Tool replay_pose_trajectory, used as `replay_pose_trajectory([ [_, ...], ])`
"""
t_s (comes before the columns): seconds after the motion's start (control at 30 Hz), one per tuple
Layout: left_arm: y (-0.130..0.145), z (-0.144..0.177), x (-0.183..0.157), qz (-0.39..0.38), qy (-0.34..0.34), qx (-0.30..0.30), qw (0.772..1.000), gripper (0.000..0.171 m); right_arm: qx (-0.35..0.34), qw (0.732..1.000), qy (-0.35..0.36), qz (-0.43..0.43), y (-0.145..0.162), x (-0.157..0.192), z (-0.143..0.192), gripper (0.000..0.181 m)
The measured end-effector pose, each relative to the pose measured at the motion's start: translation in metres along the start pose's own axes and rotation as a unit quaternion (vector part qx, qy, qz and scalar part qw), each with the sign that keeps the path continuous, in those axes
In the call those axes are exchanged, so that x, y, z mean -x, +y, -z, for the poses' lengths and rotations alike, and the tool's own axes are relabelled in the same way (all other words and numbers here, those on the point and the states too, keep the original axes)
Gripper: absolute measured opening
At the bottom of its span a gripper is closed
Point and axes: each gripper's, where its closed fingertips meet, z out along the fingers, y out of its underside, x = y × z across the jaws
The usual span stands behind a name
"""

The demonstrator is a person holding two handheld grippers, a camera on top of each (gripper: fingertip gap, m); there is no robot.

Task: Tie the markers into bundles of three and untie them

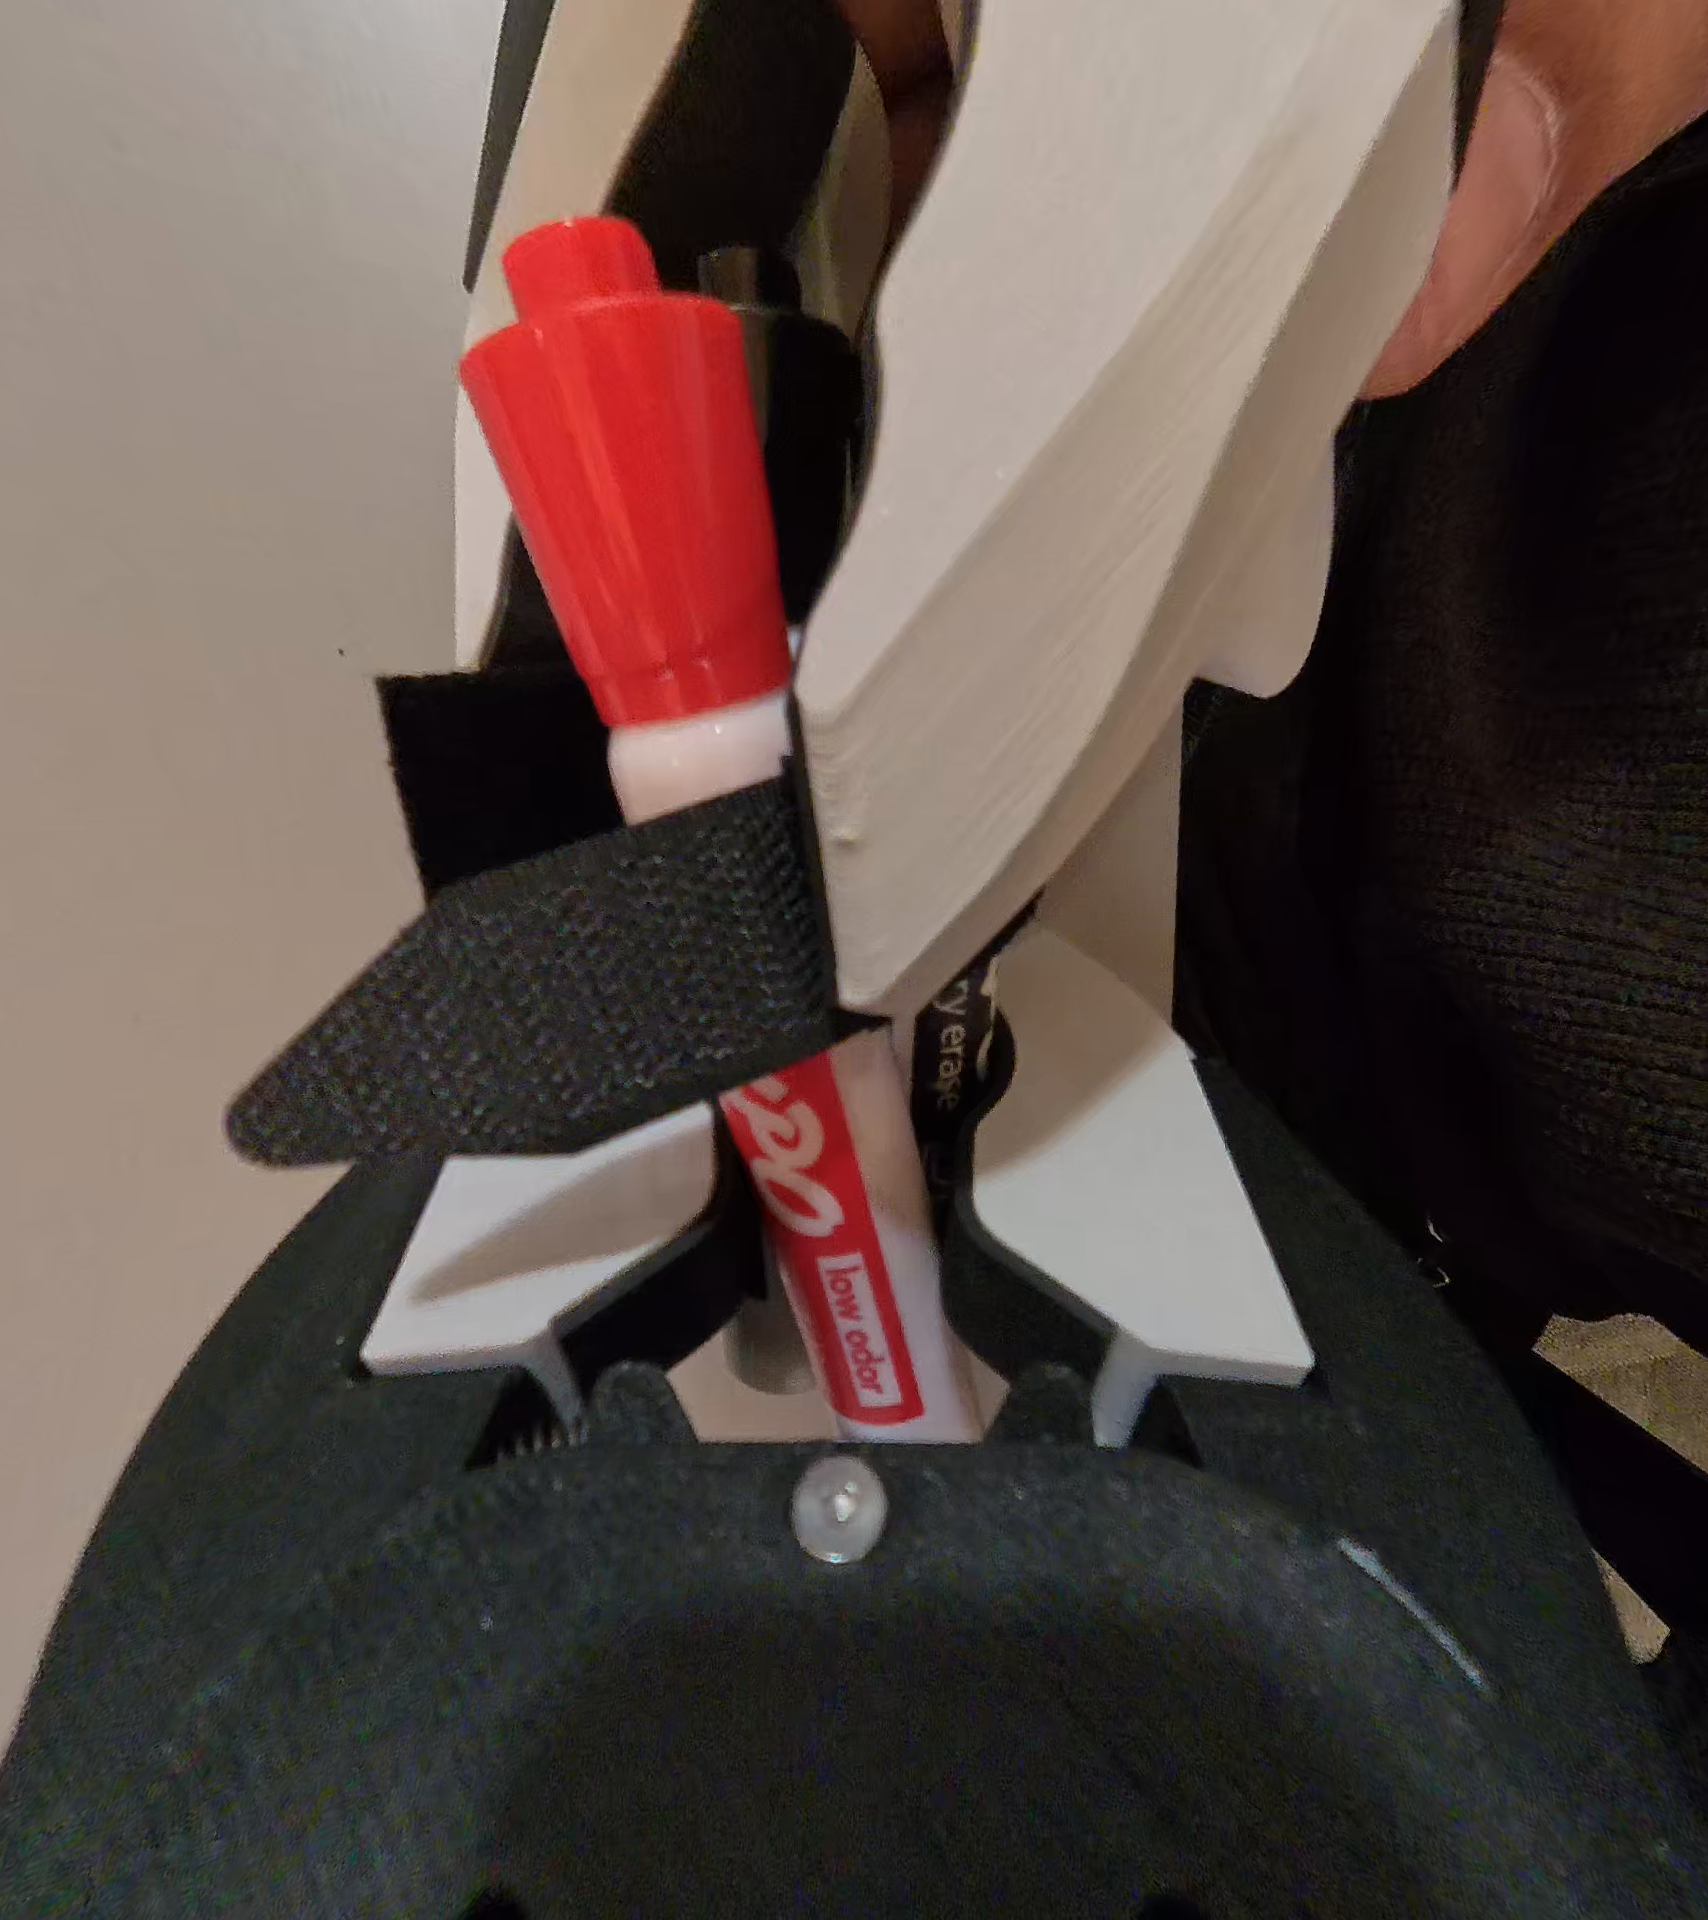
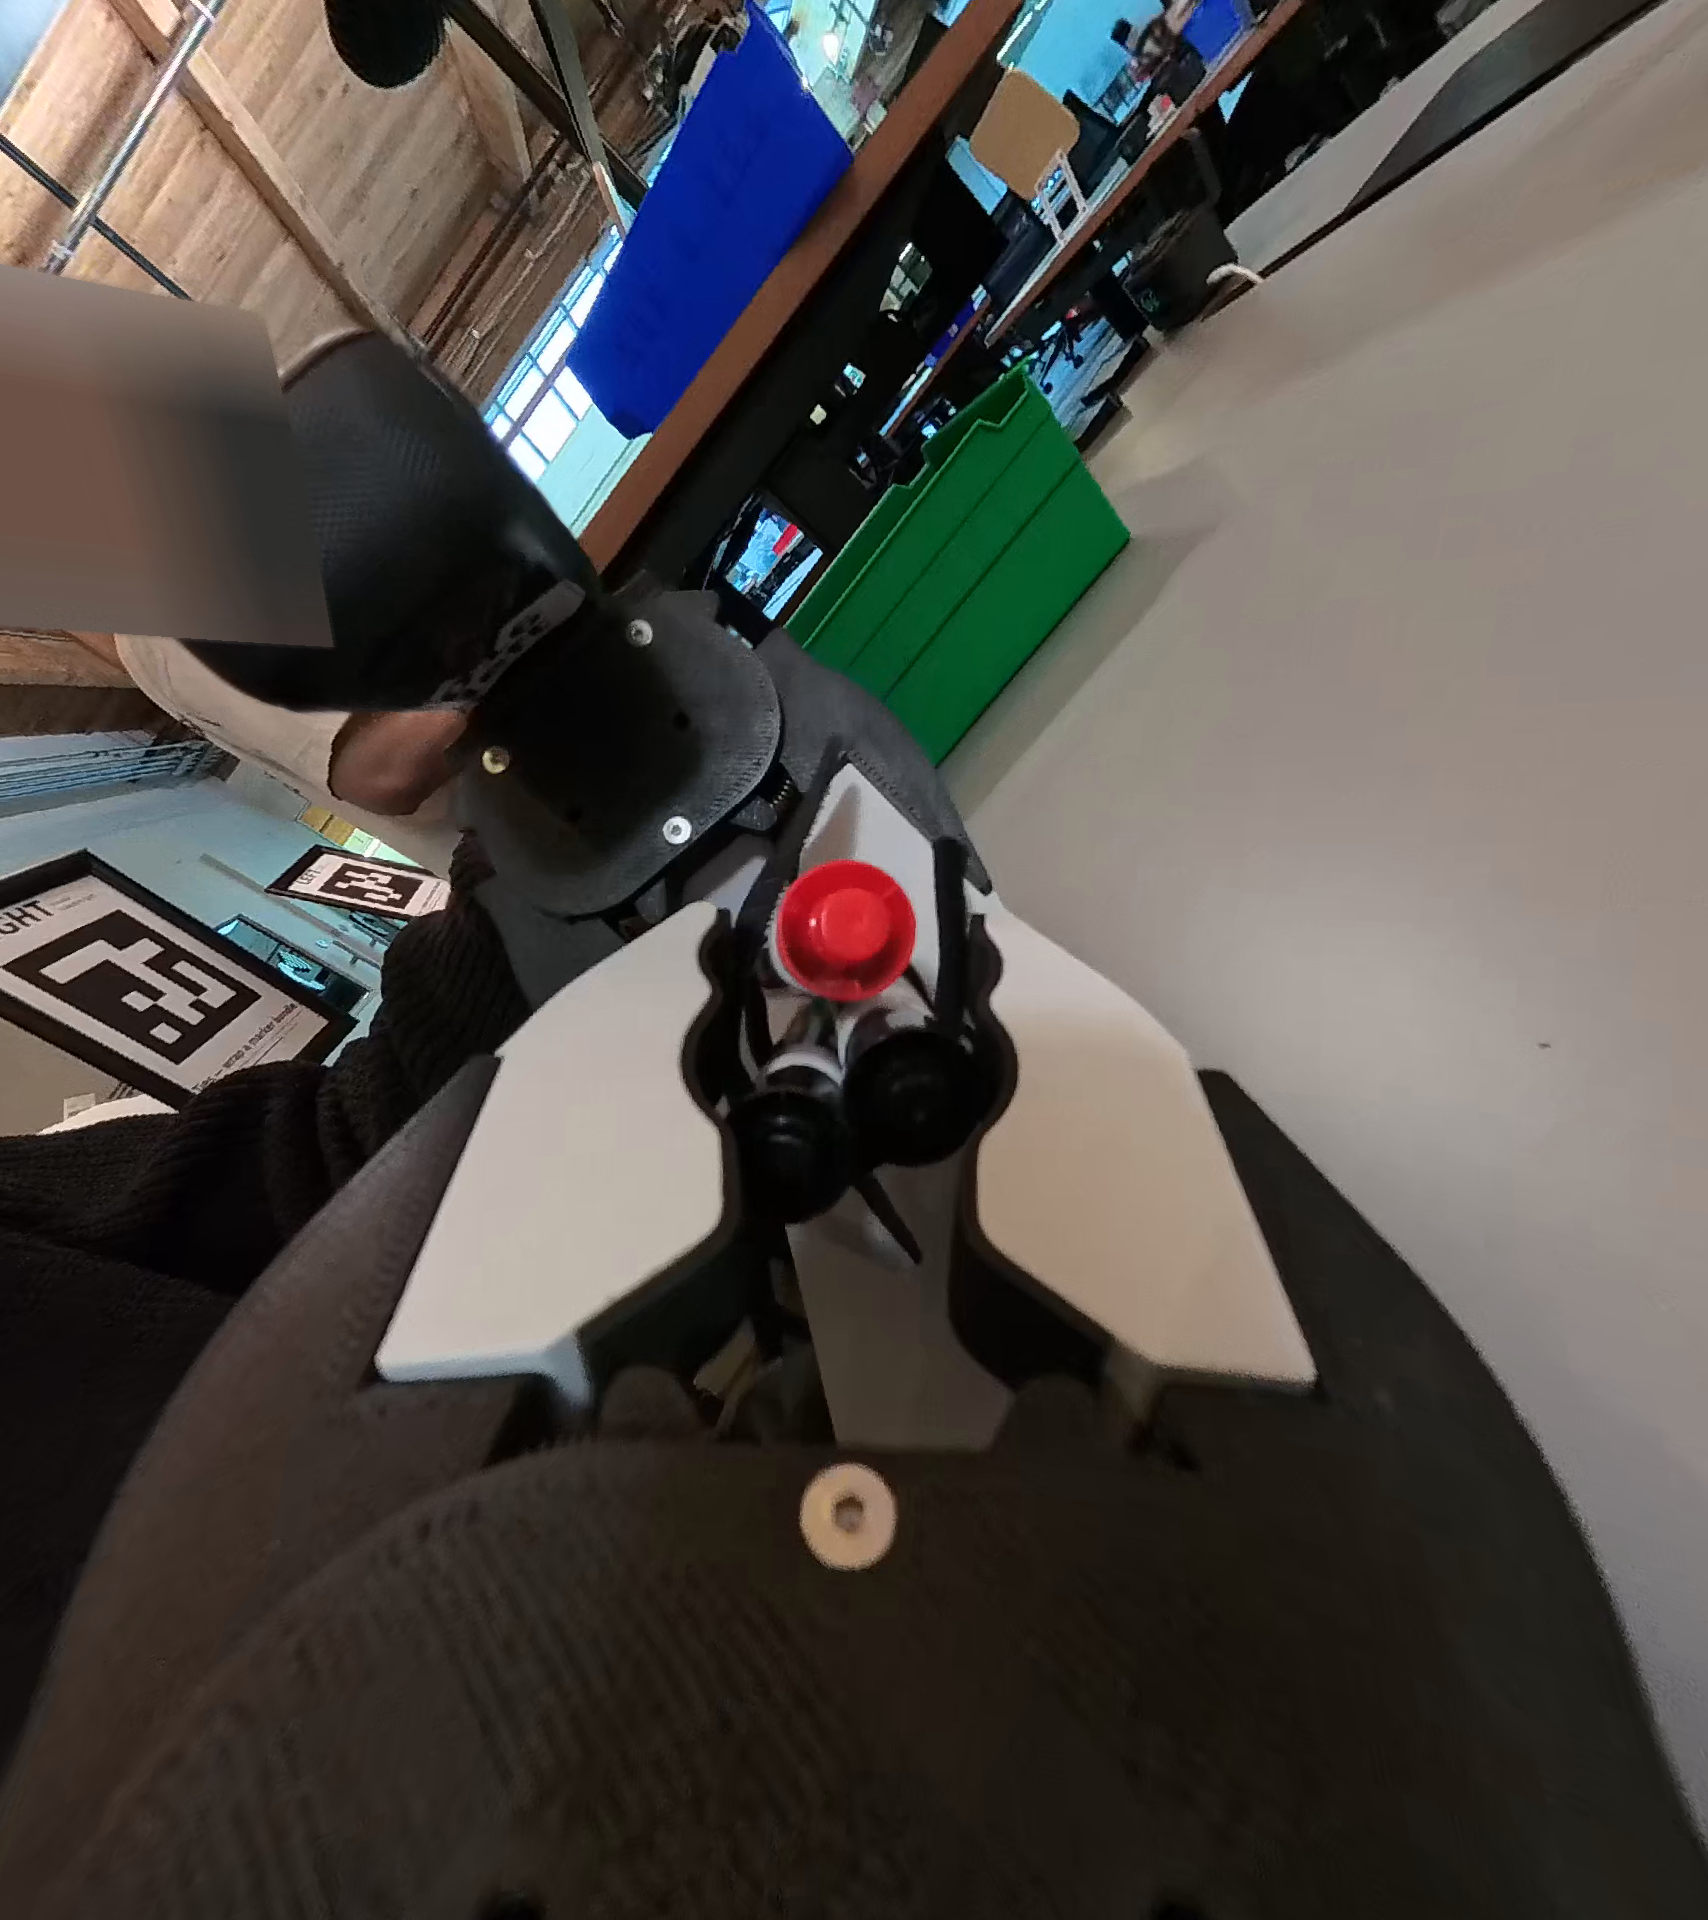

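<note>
Three markers are held as a bundle between my two grippers, which face each other. The left wrist view shows the red-capped marker (image 1: 642, 499) with a black-capped one (image 1: 788, 343) behind it. A black hook-and-loop strap (image 1: 569, 997) wraps the bundle, and its loose end sticks out to the left. My left gripper (image 1: 845, 1195) is shut on the bundle's lower end. The right gripper's white fingers (image 1: 1037, 520) come down from above onto the bundle at the strap. In the right wrist view my right gripper (image 2: 850, 997) is shut on the bundle, seen end on: a red cap (image 2: 845, 925) and two black caps (image 2: 907, 1081).
The bundle is held above a grey table (image 2: 1452, 727). Stacked green bins (image 2: 964, 571) stand at its far side. A framed tag sign (image 2: 123, 987) is at the left. A person's black sleeve (image 1: 1556, 831) and hand (image 1: 1556, 208) are close on the right. My hands' fingertips stand some 7 centimetres from each other.
</note>
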Motion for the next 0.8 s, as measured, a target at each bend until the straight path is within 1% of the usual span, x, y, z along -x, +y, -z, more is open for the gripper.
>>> replay_pose_trajectory([
  [0.13, 0.0, -0.003, -0.002, -0.003, 0.001, 0.005, 1.0, 0.044, 0.006, 1.0, -0.003, -0.012, 0.0, -0.001, 0.003, 0.042],
  [0.27, 0.001, -0.005, -0.002, -0.005, 0.002, 0.011, 1.0, 0.045, 0.024, 1.0, -0.004, -0.019, 0.001, -0.002, 0.006, 0.044],
  [0.3, 0.001, -0.006, -0.003, -0.005, 0.003, 0.012, 1.0, 0.042, 0.031, 0.999, -0.003, -0.02, 0.002, -0.002, 0.007, 0.044],
  [0.33, 0.001, -0.006, -0.003, -0.005, 0.004, 0.013, 1.0, 0.044, 0.039, 0.999, 0.0, -0.019, 0.002, -0.003, 0.007, 0.043],
  [0.53, 0.002, -0.011, -0.005, -0.007, 0.008, 0.022, 1.0, 0.044, 0.089, 0.996, 0.018, 0.005, 0.011, -0.006, 0.01, 0.037],
  [0.63, 0.004, -0.013, -0.005, -0.007, 0.007, 0.029, 1.0, 0.044, 0.101, 0.994, 0.029, 0.024, 0.012, -0.006, 0.011, 0.034],
  [0.8, 0.006, -0.016, -0.004, -0.007, 0.005, 0.035, 0.999, 0.044, 0.119, 0.991, 0.048, 0.046, 0.014, -0.009, 0.012, 0.034],
])
